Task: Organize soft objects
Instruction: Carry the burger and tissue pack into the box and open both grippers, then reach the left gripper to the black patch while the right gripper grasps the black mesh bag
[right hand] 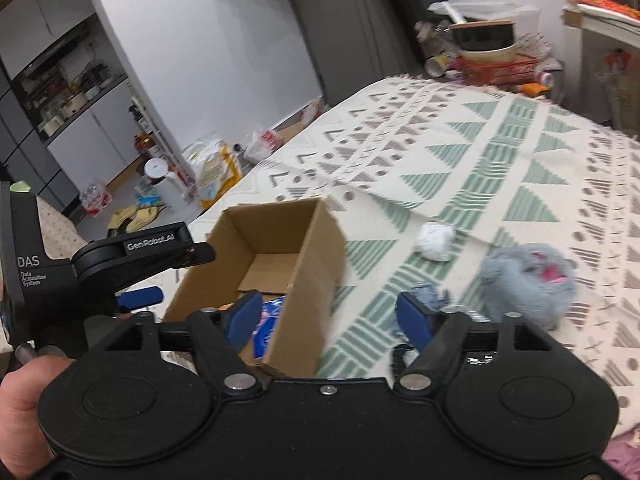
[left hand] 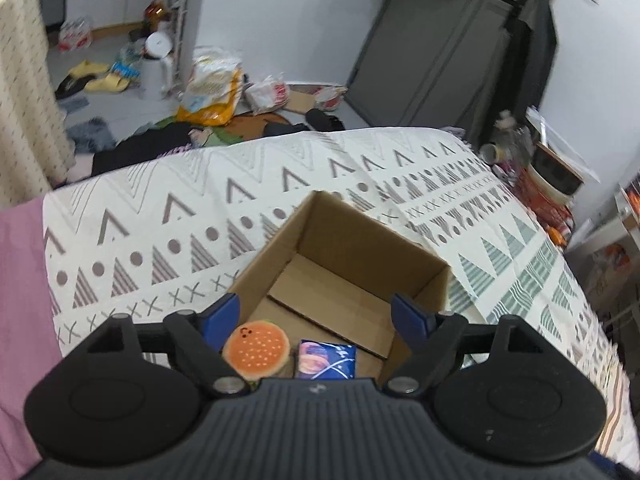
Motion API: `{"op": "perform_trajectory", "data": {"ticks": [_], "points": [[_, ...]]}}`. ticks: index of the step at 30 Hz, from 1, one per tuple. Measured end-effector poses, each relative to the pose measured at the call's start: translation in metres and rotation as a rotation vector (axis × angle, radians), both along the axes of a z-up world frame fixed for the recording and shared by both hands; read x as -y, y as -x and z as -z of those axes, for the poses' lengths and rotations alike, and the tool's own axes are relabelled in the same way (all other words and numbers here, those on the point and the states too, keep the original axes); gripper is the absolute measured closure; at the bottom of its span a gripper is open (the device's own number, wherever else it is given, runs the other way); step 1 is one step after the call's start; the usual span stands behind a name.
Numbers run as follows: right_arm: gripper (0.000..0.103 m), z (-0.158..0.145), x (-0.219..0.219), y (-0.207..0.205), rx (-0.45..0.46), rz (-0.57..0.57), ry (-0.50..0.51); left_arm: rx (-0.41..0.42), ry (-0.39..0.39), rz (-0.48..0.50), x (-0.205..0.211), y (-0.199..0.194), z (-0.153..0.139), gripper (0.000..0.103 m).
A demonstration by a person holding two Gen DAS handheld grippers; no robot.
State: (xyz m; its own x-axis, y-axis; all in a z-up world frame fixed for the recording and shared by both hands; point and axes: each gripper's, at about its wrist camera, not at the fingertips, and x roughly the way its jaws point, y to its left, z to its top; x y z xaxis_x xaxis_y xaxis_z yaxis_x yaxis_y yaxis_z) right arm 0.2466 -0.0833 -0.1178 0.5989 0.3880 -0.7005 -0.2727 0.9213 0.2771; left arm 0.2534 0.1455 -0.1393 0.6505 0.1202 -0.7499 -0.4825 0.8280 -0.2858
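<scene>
Both wrist views look steeply down, close over the bed, sharing the open cardboard box [left hand: 344,276] [right hand: 276,256]

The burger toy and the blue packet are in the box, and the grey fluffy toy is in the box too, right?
Not quite. The burger toy and the blue packet are in the box, but the grey fluffy toy lies outside it on the patterned cloth, right of the box. The right wrist view shows this.
</scene>
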Motion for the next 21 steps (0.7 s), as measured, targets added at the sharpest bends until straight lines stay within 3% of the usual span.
{"op": "perform_trajectory", "data": {"ticks": [6,15,21], "points": [[0.016,-0.009,0.028,0.007,0.024,0.032,0.005,0.021,-0.069,0.056,0.018,0.002,-0.006,0.016],[0.005,-0.023,0.068,0.011,0.046,0.065,0.013,0.077,-0.076,0.134,0.037,0.005,-0.013,0.000],[0.000,-0.026,0.092,0.016,0.065,0.079,0.030,0.107,-0.078,0.205,0.056,0.006,-0.016,0.000]]}}
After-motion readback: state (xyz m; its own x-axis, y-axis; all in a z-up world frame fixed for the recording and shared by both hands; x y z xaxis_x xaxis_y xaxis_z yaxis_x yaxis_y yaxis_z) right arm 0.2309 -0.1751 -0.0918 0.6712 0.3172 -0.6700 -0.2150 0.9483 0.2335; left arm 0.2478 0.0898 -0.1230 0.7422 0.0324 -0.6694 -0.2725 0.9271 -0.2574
